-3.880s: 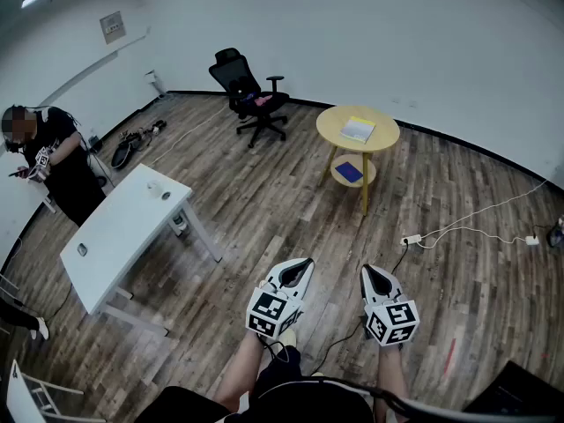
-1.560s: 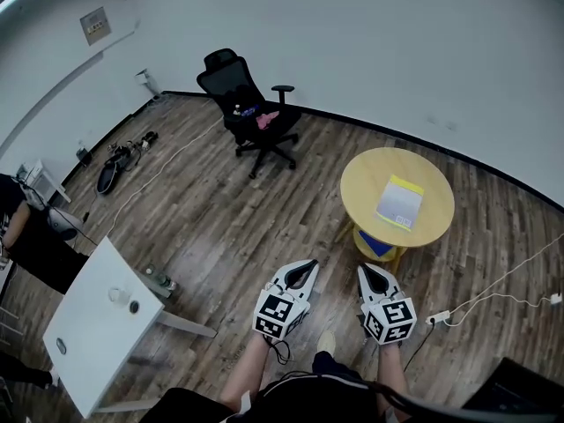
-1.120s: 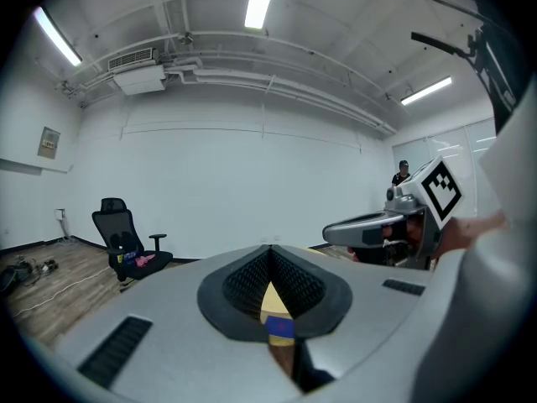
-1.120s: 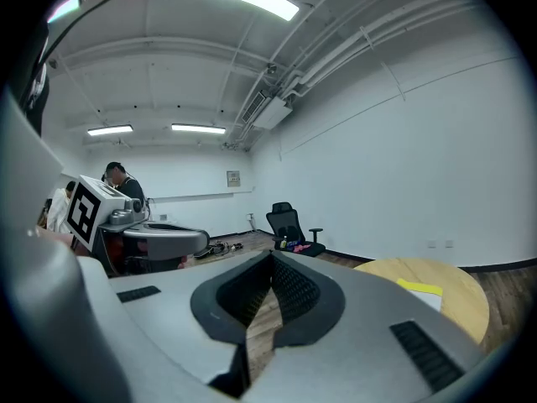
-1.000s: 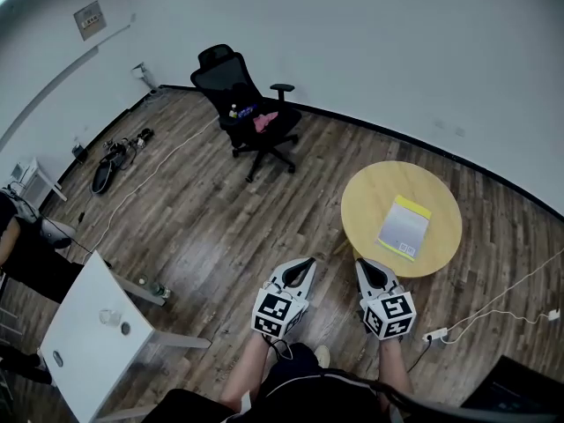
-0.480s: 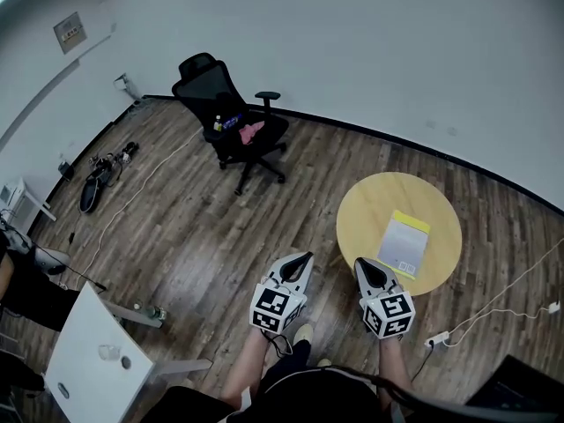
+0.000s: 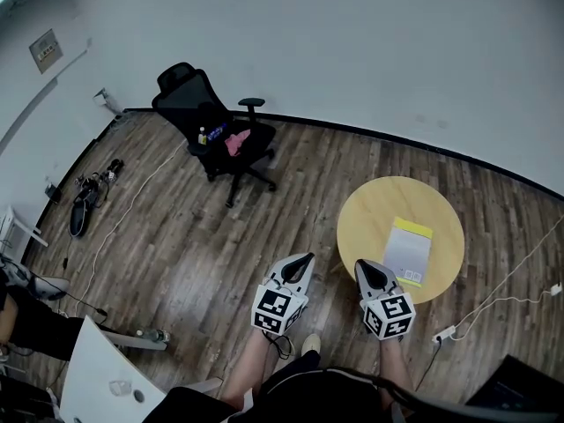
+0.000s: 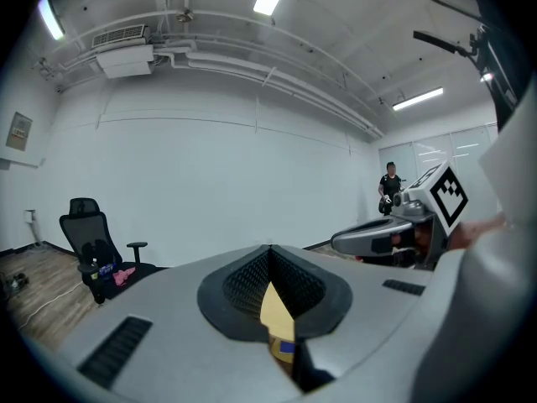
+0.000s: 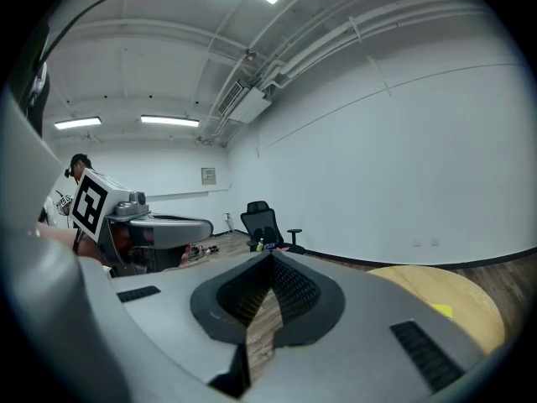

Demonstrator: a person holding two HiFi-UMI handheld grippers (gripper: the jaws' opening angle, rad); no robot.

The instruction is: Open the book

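Closed book with a yellow strip at its far edge, flat on the round yellow table, right of its centre. Same book as a small yellow patch in the right gripper view.

Left gripper held low in the head view, over wooden floor, left of the table; jaws pressed together, nothing between. Same in the left gripper view: left gripper closed to a narrow slit, tabletop visible through it.

Right gripper beside the left, tip overlapping the table's near-left rim in the head view, short of the book, not touching it. Jaws fully together and empty in the right gripper view.

Black office chair well apart by the far wall. White table corner at bottom left. Power strip on the floor near the round table.
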